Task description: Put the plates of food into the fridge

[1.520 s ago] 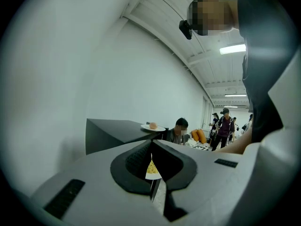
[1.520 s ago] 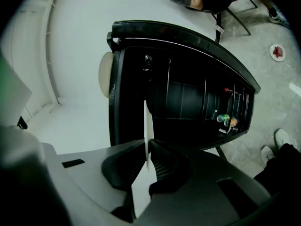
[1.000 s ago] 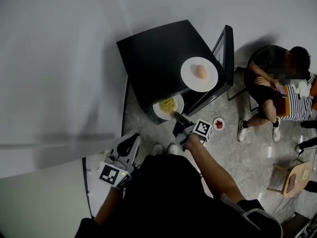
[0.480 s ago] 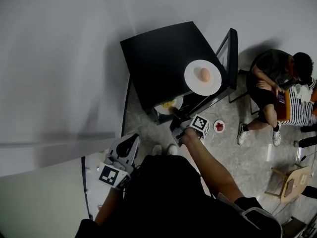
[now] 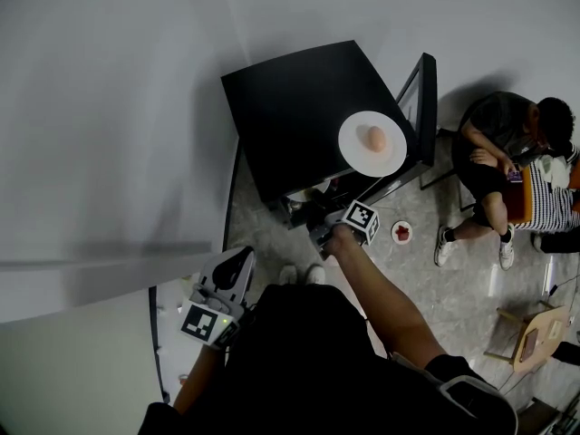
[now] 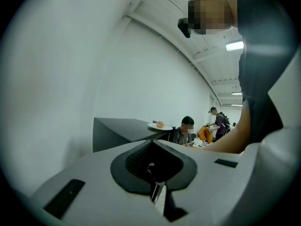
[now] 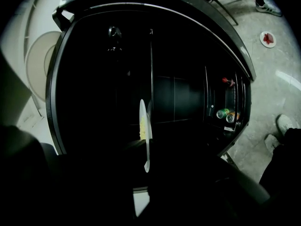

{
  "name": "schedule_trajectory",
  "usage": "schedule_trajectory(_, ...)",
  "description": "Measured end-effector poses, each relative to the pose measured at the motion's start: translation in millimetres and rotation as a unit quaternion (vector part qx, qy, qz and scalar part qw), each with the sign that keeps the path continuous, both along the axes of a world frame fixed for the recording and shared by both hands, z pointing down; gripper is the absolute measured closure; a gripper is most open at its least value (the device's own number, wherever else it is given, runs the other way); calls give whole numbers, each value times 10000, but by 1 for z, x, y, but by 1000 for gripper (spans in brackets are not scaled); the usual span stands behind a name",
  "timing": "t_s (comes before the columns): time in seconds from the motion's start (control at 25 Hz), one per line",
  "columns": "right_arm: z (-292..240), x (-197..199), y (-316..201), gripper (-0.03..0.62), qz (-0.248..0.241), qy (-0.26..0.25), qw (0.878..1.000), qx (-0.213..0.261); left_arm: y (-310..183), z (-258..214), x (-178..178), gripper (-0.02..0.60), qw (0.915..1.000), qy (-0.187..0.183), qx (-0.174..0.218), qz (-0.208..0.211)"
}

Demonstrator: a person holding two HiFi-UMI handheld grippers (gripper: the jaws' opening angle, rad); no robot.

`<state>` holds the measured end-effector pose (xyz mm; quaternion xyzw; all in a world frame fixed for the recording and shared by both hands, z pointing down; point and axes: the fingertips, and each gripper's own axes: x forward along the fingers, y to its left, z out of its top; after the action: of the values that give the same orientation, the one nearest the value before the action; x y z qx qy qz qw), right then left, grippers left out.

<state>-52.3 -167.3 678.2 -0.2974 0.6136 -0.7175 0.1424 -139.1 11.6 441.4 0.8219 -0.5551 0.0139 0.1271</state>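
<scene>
right claw [image 7: 146, 161] pinched on the near rim of the plate [image 7: 145, 147], which sits inside the fridge [image 7: 188, 93] | left claw [image 6: 154, 182] closed on nothing, off to the side | handling, my guess: stiff, breakable, slick rim; loose yellow food [image 7: 141, 125], so keep it flat; the rim's the only sane grab | pose: edge-on, in line with the shelves, far rim pointing into the fridge; it's round, so no real long axis

Matt black fridge [image 5: 290, 107] ahead of the right tool [image 5: 315, 229], a smooth white plate [image 7: 145, 145] in its jaws; mottled grey stone-look floor [image 5: 426, 288] below
</scene>
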Motion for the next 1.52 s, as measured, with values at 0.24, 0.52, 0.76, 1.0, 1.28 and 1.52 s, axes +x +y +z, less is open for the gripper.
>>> schedule_trajectory(0.24, 0, -8, -7, 557, -3, 24, 10000, 9, 3, 0, -6, 555, 10000, 0, -31, -43)
schedule_trajectory(0.52, 1, -12, -12, 559, 106, 93, 9999, -82, 3, 3, -6, 555, 10000, -44, -22, 37)
schedule_trajectory(0.76, -15, -9, -15, 426, 93, 175, 9992, 357, 1, 2, -3, 555, 9999, 48, -34, 81)
schedule_trajectory(1.0, -25, 17, -6, 405, -204, 866, 9916, 944, 2, 1, 4, 555, 9996, 35, 98, 264)
schedule_trajectory(1.28, -76, 36, 32, 557, -757, 1578, 9505, 2569, 2, 0, 9, 555, 9990, 104, 214, 376)
schedule_trajectory(1.52, -141, 30, 69, 566, -1138, 1712, 8851, 4176, -1, 5, 15, 555, 9984, 188, 139, 507)
